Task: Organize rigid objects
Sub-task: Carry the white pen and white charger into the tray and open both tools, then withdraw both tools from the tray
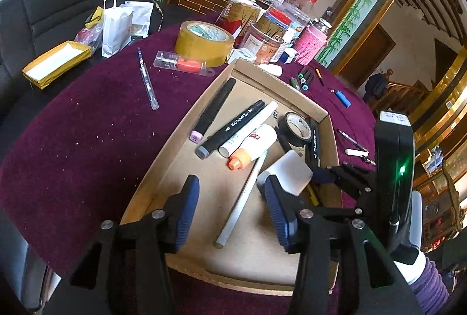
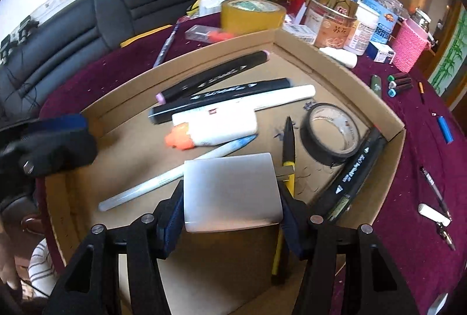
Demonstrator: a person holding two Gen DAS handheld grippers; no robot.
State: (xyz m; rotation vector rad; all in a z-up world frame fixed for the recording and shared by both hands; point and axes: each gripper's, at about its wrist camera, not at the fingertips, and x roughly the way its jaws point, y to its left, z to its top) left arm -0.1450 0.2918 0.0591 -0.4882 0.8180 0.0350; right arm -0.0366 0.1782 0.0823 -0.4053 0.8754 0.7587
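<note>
Right wrist view: right hand-held gripper (image 2: pixel 232 215) clamps one white block (image 2: pixel 230 189); cardboard tray (image 2: pixel 335 61) holds three black markers, one tape roll (image 2: pixel 331 134).

Table (image 1: pixel 87 139) in maroon cloth: cardboard tray (image 1: pixel 292 99) mid-table, tape roll (image 1: pixel 204 43) and jars (image 1: pixel 262 43) toward far edge, blue lighter (image 1: pixel 342 99) right of tray.

a: the counter (image 1: pixel 87 145) cloth is deep plum, flecked with pale crumbs. the tray (image 2: pixel 344 72) is plain tan card.

b: and inside it?

a: black markers (image 1: pixel 230 129), one capped lilac, one grey. a white glue tube (image 2: pixel 216 128) with an orange cap, a black tape ring (image 2: pixel 331 134), a pale grey block (image 2: pixel 230 189).

b: outside the tray?

a: a mustard tape roll (image 1: pixel 204 43), a blue lighter (image 1: pixel 342 98), a pink knitted cosy (image 1: pixel 309 45), a yellow box (image 1: pixel 55 62) lined white.

b: the tools?

a: black, with navy ribbed pads (image 1: pixel 188 212).
</note>
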